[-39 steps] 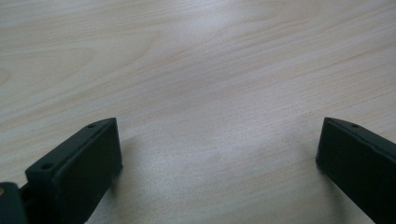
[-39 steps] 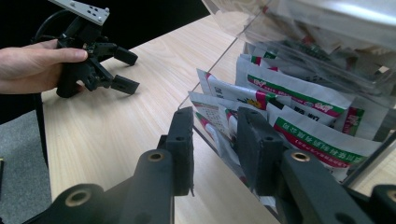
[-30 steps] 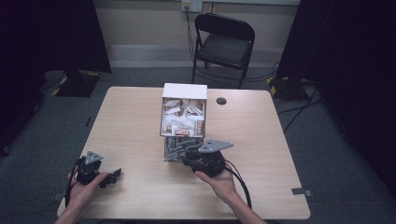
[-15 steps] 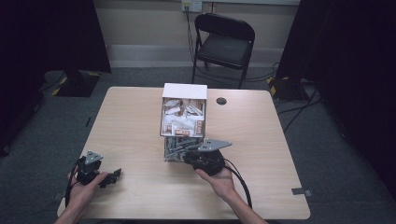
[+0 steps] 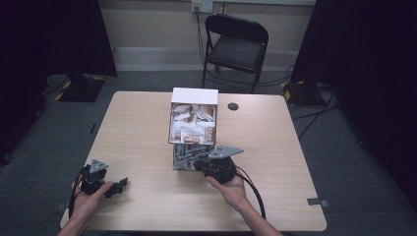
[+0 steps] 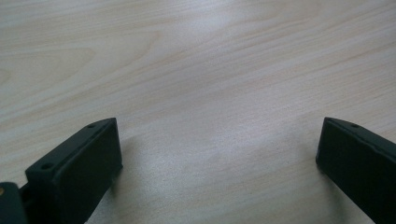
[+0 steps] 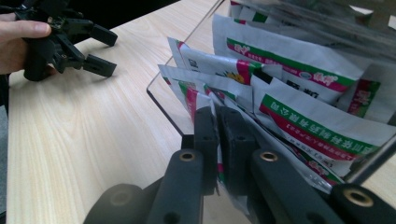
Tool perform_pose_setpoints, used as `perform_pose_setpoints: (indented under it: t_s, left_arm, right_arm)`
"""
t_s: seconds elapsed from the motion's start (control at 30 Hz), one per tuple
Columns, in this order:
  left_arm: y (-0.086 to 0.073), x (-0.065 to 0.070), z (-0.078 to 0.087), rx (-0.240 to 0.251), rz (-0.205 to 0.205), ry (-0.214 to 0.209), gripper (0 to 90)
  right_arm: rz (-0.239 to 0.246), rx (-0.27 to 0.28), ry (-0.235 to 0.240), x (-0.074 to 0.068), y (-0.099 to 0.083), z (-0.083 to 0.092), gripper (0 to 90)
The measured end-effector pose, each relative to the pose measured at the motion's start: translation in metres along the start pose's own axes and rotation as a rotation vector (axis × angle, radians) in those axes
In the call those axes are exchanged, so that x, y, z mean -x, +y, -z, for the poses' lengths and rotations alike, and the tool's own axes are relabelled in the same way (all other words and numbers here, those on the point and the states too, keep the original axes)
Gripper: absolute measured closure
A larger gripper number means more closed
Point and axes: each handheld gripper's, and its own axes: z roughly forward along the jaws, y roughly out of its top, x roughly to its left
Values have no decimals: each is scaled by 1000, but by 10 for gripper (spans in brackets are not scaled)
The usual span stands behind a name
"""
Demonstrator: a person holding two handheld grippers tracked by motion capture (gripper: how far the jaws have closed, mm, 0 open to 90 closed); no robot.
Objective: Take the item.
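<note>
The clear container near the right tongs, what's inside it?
The clear container holds white sachets with green and red bands, packed upright and leaning. The right tongs are shut on one sachet's edge. The sachets and tongs cover its bottom.

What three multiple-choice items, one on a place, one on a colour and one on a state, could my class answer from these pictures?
1. Where does the left gripper rest?
A. near the table's front left corner
B. on the chair
C. inside the white box

2. What colour stripes mark the packets?
A. blue and yellow
B. green and red
C. black only

3. How do the right gripper's fingers stand?
A. wide apart
B. shut on a packet
C. holding the chair

Answers: 1 A, the high view shows it low at the left on the wood. 2 B, the right gripper view shows green and red bands. 3 B, a packet edge sits pinched between them.
</note>
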Motion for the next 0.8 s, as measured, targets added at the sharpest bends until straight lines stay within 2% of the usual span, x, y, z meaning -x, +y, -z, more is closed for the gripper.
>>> perform_pose_setpoints:
  t_s: [0.37, 0.8]
  left_arm:
    - [0, 0, 0, 0, 0, 0, 0]
    - [0, 0, 0, 0, 0, 1, 0]
  right_arm:
    - [-5, 12, -4, 1, -1, 0, 885]
    - [-7, 51, 27, 3, 3, 8, 887]
